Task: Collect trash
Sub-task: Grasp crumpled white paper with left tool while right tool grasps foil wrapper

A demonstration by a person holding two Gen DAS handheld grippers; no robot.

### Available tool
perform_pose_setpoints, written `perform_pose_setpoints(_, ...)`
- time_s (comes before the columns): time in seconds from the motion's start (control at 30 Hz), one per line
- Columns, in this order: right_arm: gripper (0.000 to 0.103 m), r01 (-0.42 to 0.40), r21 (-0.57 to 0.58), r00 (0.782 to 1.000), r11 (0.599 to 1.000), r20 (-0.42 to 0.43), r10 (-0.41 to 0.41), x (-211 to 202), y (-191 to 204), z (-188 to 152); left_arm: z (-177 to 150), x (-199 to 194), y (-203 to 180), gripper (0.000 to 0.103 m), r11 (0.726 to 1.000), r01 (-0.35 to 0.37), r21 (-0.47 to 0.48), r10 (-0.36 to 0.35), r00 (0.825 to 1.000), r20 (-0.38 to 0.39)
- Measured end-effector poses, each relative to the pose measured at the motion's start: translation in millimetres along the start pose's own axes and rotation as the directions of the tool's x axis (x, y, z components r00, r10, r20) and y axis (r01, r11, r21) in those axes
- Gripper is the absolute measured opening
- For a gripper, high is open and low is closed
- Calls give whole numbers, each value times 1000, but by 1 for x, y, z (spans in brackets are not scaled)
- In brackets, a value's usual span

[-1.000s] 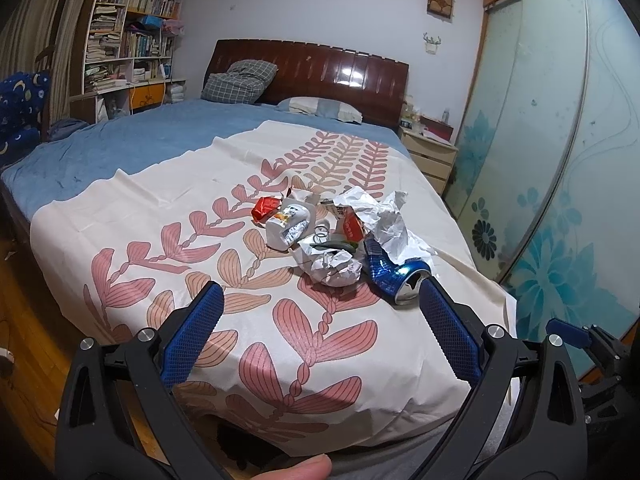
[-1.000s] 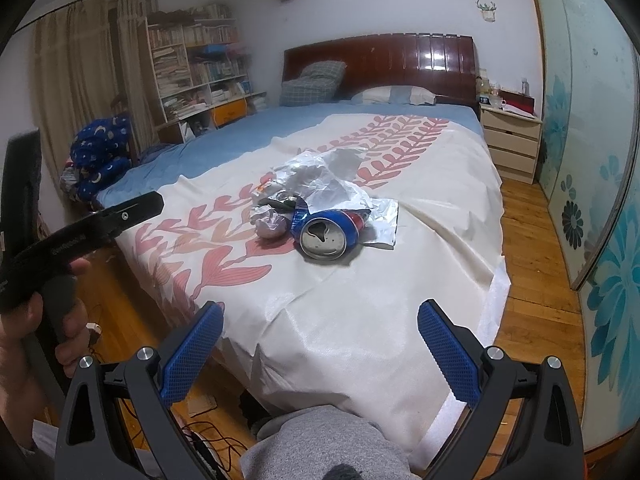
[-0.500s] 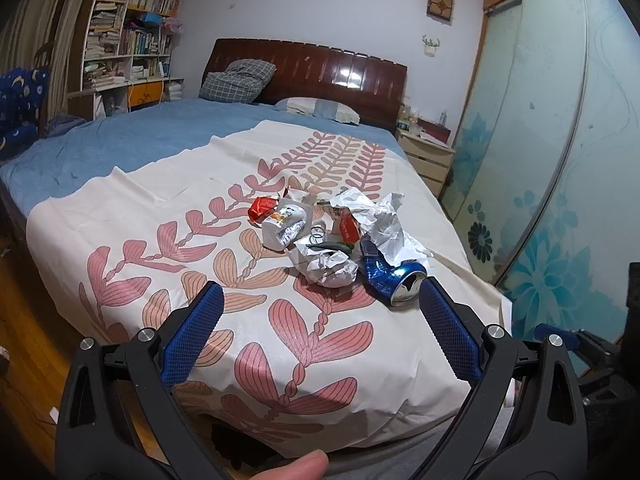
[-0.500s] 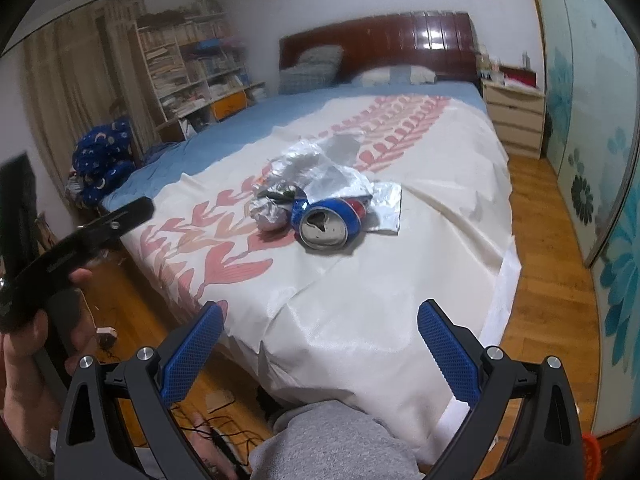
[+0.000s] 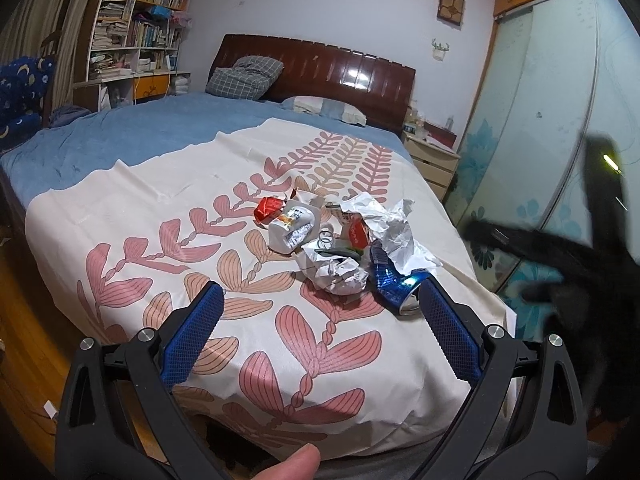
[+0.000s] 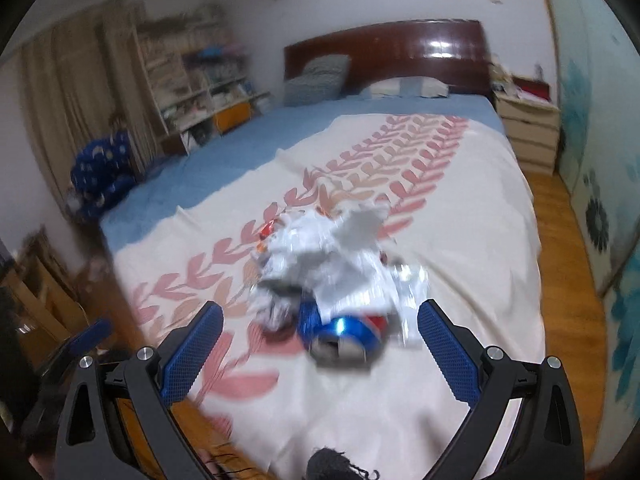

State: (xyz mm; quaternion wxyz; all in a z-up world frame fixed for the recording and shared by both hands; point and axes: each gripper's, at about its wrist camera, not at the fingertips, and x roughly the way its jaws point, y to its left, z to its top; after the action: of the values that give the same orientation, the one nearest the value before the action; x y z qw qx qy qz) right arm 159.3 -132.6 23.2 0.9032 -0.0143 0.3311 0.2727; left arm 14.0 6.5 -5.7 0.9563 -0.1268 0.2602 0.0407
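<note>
Trash pile [image 5: 340,244] on one bed [image 5: 120,208], one blue can [image 5: 394,284], two tongs, left [image 5: 320,312] and right [image 6: 320,332], both spread wide, empty.

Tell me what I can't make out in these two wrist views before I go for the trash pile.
- Crushed blue can: left wrist view, its mouth end sits behind the left gripper finger.
- Trash pile: right wrist view, motion blur smears the separate pieces together.
- Right gripper: seen from the left wrist only as a dark blur at the right edge.
- Labels on the white bottle: too small.
- No bin or bag shows.
</note>
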Motion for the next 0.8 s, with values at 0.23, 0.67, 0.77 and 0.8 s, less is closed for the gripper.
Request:
perform_pose_setpoints(0.23,95,132,-216,983,968,-95,-155,104,39,35,1,9,9,97,1000,-14,-17,14,1000,-13)
perform_pose_setpoints(0.67,18,53,56,996,997,-75,-48,86,-13,23,12,46,36,97,978,63,-198,-76,995,-57)
perform_pose_setpoints(0.77,18,16,129,999,991,-30,-12,49,-28,6,11,75,38,97,976,43,-213,-69,991,-114)
perform_pose_setpoints(0.8,18,3,146,1000,989,-17,0,39,-32,0,10,85,39,97,972,33,-231,-66,989,-134)
